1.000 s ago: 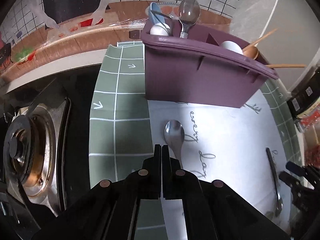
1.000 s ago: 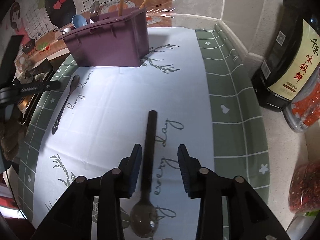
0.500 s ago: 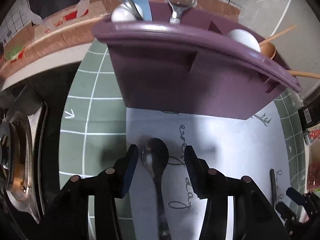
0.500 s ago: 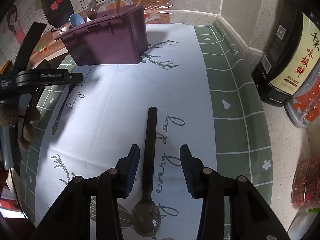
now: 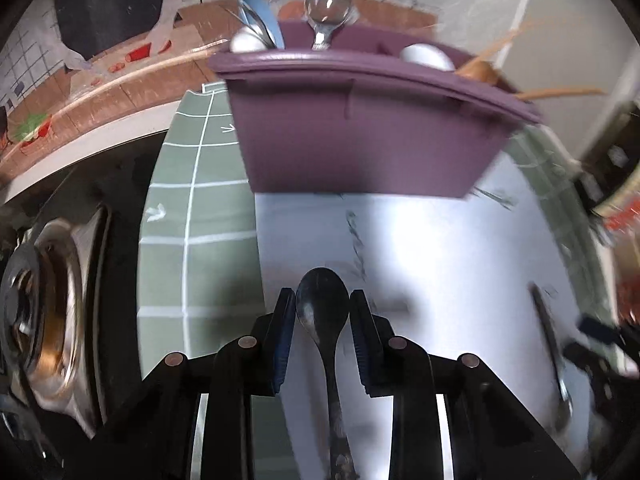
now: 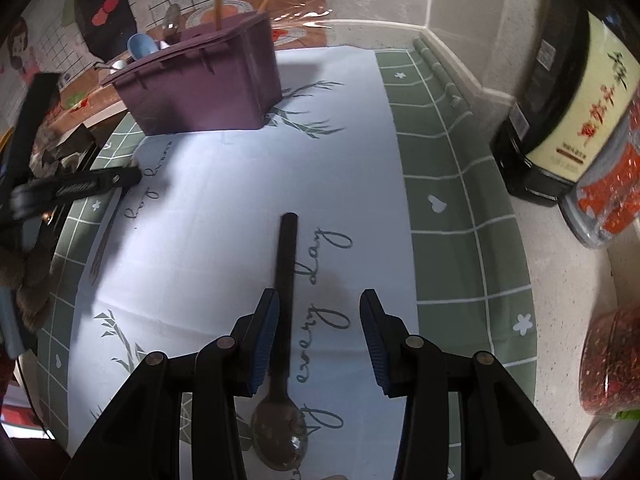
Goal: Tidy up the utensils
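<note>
A purple utensil caddy (image 5: 360,128) stands at the far side of the mat and holds several spoons and wooden sticks; it also shows in the right wrist view (image 6: 204,88). My left gripper (image 5: 322,300) is open, its fingers on either side of the bowl of a metal spoon (image 5: 323,312) that lies on the mat. My right gripper (image 6: 318,304) is open above a black-handled spoon (image 6: 286,280) lying on the mat, with the handle close to its left finger (image 6: 266,328). That spoon also shows in the left wrist view (image 5: 548,332).
A white and green mat (image 6: 440,200) covers the counter. A gas stove burner (image 5: 44,300) lies left of the mat. A dark sauce bottle (image 6: 568,100) and red-filled jars (image 6: 612,360) stand at the right against the wall.
My left gripper opened, drew back along its spoon and now has the bowl between its fingers. My right gripper shifted slightly right, so the black handle sits nearer its left finger.
</note>
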{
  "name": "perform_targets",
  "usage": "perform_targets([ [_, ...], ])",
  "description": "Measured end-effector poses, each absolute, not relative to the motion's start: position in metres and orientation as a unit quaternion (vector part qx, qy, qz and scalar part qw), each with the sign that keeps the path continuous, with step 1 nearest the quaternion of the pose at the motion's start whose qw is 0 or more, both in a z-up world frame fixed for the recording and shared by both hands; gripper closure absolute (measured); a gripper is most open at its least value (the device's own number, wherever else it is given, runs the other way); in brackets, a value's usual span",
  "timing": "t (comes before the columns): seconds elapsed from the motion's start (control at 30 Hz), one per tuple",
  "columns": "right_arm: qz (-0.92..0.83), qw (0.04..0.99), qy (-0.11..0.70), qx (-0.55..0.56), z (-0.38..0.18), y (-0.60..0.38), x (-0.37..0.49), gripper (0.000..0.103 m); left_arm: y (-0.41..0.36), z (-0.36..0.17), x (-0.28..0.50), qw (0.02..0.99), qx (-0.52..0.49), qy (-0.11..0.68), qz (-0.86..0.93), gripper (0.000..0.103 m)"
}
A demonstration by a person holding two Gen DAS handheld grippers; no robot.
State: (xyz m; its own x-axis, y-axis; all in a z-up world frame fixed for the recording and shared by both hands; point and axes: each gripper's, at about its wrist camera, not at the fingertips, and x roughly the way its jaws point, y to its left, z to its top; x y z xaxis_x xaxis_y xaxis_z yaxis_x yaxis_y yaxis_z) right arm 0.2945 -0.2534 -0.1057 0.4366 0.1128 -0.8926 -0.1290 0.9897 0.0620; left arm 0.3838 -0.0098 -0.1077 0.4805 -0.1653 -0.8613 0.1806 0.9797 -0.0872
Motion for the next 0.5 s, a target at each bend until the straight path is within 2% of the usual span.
perform_targets([
  [0.27, 0.083, 0.842, 0.532, -0.028, -0.111, -0.232, 0.311, 0.064, 0.018, -0.088, 0.3, 0.869, -0.017, 0.473, -0.146, 0.074],
  [0.43, 0.064, 0.828, 0.555, -0.052, -0.122, -0.222, 0.322, 0.069, 0.025, -0.079, 0.276, 0.873, -0.028, 0.462, -0.154, 0.075],
  [0.5, 0.065, 0.827, 0.556, -0.051, -0.122, -0.221, 0.32, 0.076, 0.027, -0.072, 0.269, 0.875, -0.034, 0.455, -0.16, 0.075],
])
